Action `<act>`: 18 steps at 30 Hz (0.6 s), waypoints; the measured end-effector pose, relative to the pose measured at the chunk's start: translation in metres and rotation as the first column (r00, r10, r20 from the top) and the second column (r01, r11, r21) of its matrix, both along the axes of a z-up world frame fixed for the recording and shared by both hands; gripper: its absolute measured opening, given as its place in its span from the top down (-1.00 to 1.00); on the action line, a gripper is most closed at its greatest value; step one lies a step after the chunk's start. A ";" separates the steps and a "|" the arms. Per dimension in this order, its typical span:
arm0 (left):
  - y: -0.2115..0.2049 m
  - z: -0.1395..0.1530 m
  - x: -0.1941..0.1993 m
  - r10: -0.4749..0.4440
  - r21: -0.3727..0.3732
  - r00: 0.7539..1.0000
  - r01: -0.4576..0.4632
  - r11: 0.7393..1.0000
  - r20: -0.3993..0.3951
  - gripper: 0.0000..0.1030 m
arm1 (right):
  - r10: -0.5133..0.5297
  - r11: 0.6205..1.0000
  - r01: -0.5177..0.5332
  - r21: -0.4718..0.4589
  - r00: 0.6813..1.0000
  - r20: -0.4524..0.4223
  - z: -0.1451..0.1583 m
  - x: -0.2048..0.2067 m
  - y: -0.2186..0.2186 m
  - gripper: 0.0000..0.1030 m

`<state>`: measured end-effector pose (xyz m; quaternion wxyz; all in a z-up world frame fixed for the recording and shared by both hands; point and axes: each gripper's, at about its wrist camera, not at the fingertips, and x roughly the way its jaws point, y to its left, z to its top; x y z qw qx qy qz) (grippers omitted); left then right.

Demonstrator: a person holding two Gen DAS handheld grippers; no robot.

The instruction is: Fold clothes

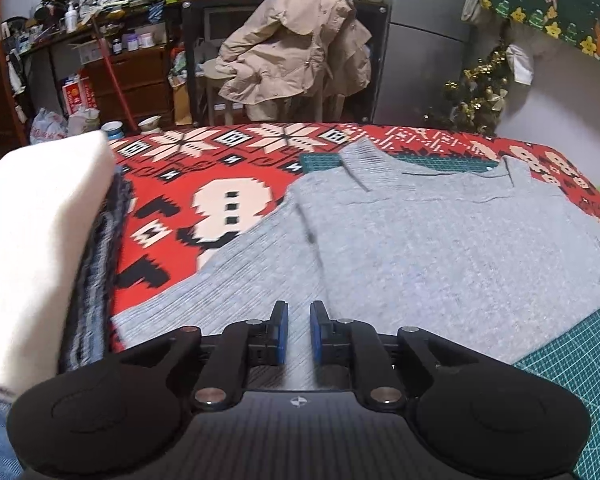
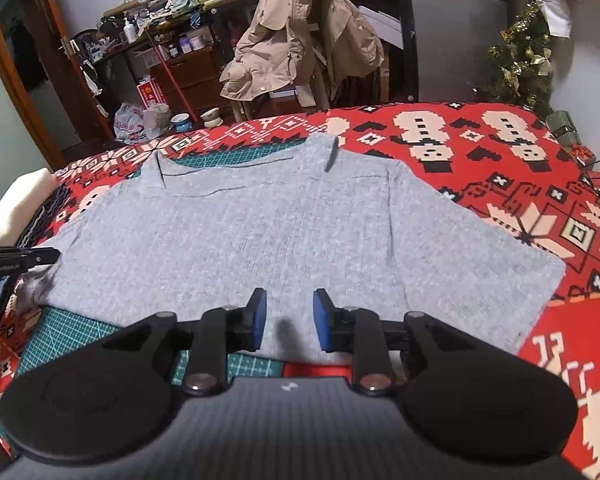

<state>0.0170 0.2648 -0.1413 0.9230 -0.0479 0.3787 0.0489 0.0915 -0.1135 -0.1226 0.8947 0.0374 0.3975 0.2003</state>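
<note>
A white folded stack (image 1: 40, 240) is sitting at the tablecloth's (image 1: 172, 208) left edge, clearest in the left view. The left gripper (image 1: 299, 312), narrowly parted, and right gripper (image 2: 290, 312), wider, are hovering empty over the flat grey sweater (image 2: 260, 232) lying mid-table.

Even indoor light, soft shadows, heavy fisheye bend in both wrist views.

The light is diffuse and moderately bright; no lamp or window shows, and the room's far left corner falls dim. A small dark shadow lies on the grey sweater (image 2: 284, 232) between the right gripper (image 2: 290, 318) fingertips, and faint shading sits under its folds. The white folded stack (image 1: 40, 240) is overexposed, its texture washed out and blurred. Slight sheen marks the fridge (image 1: 424, 40). Straight lines bow near the edges, the patterned red cloth (image 1: 220, 184) curves like a dome, and black vignetting cuts the upper corners. Background clutter looks soft and smeared.
</note>
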 end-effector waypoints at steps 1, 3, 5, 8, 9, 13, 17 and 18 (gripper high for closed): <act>0.003 0.001 -0.004 0.011 -0.010 1.000 -0.011 1.000 0.004 0.75 | -0.006 1.000 0.006 0.001 1.000 -0.002 0.000 -0.002 -0.002 0.46; 0.010 0.006 -0.013 0.031 -0.057 0.999 -0.030 0.998 0.019 0.79 | -0.014 1.000 0.014 0.006 1.000 -0.008 0.000 -0.008 -0.006 0.46; 0.014 0.012 -0.021 0.029 -0.129 0.999 -0.023 0.991 0.045 0.80 | -0.019 1.000 0.019 0.012 1.000 -0.013 0.000 -0.012 -0.008 0.46; 0.008 0.018 -0.028 -0.011 -0.213 0.996 0.029 0.977 0.089 0.81 | -0.022 1.000 0.022 0.022 1.000 -0.019 0.000 -0.019 -0.010 0.46; 0.004 0.017 -0.028 -0.022 -0.220 0.996 0.041 0.975 0.088 0.81 | -0.020 0.999 0.021 0.026 1.000 -0.019 0.000 -0.021 -0.009 0.46; -0.012 0.008 -0.027 -0.035 -0.202 0.998 0.044 0.978 0.050 0.81 | -0.014 0.999 0.015 0.043 1.000 -0.021 0.002 -0.028 -0.006 0.46; -0.010 -0.004 -0.038 0.017 -0.171 1.000 -0.015 0.985 0.010 0.80 | -0.008 0.998 0.009 0.060 1.000 -0.023 0.003 -0.036 -0.002 0.42; -0.008 -0.005 -0.042 0.023 -0.162 1.000 -0.021 0.987 0.010 0.79 | -0.006 0.998 0.008 0.064 1.000 -0.023 0.004 -0.038 -0.002 0.41</act>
